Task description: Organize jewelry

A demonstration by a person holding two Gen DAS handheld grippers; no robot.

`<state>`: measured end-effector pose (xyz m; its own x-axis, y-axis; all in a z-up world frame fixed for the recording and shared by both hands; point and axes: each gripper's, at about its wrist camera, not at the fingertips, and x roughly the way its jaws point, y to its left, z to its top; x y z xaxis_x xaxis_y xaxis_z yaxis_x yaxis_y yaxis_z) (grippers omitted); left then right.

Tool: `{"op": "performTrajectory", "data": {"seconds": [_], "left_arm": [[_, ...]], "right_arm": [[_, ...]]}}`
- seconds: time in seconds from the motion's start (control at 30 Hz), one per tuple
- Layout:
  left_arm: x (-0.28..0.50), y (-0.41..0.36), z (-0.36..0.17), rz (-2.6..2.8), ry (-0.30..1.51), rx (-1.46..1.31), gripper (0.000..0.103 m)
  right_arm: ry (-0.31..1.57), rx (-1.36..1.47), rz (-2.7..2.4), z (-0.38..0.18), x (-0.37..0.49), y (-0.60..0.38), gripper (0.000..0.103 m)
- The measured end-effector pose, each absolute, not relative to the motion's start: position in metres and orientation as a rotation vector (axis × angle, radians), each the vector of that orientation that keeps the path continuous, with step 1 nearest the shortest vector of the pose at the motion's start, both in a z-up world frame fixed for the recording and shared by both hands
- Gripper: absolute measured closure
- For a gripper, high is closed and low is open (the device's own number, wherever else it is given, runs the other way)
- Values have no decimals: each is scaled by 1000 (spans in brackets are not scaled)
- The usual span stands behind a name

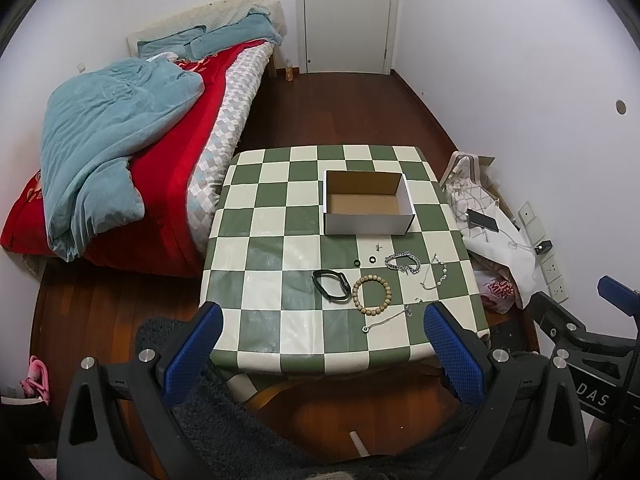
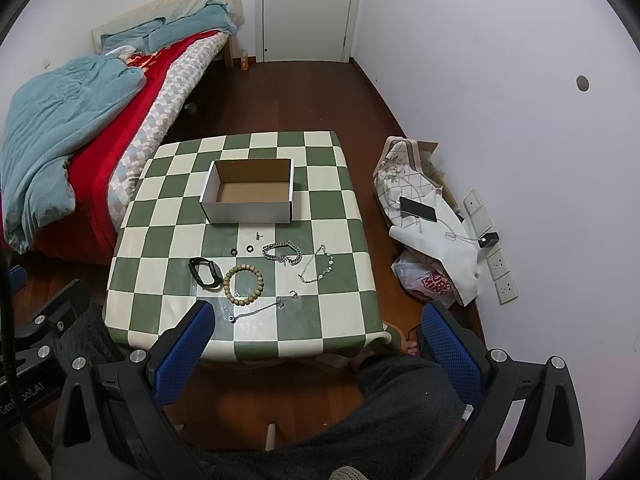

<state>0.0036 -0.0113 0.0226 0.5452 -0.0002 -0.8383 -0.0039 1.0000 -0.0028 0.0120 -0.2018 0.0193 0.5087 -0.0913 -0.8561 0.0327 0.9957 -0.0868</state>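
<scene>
An open, empty cardboard box (image 1: 367, 207) (image 2: 250, 196) sits on the green-and-cream checked table (image 1: 256, 248) (image 2: 328, 320). In front of it lie a black band (image 1: 331, 285) (image 2: 205, 273), a wooden bead bracelet (image 1: 371, 295) (image 2: 243, 283), a silver chain bracelet (image 1: 403, 262) (image 2: 282, 253), a thin bracelet (image 1: 435, 276) (image 2: 317, 268), a thin necklace (image 1: 386, 320) (image 2: 256, 312) and two small black rings (image 1: 365, 261) (image 2: 241, 251). My left gripper (image 1: 320, 340) and right gripper (image 2: 318, 336) are both open and empty, held above the table's near edge.
A bed (image 1: 132, 152) with a blue quilt stands left of the table. White bags with a phone (image 2: 418, 209) and a charger lie on the floor at right by the wall sockets. A closed door (image 1: 346, 16) is at the back. The person's legs show below.
</scene>
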Motion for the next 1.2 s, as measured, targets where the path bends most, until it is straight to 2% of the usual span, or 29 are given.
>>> {"op": "performTrajectory", "data": {"seconds": [1.2], "left_arm": [[4,-12,35,-8,972,-19,1]], "right_arm": [[1004,-72,-65,38,7,-199,0]]}}
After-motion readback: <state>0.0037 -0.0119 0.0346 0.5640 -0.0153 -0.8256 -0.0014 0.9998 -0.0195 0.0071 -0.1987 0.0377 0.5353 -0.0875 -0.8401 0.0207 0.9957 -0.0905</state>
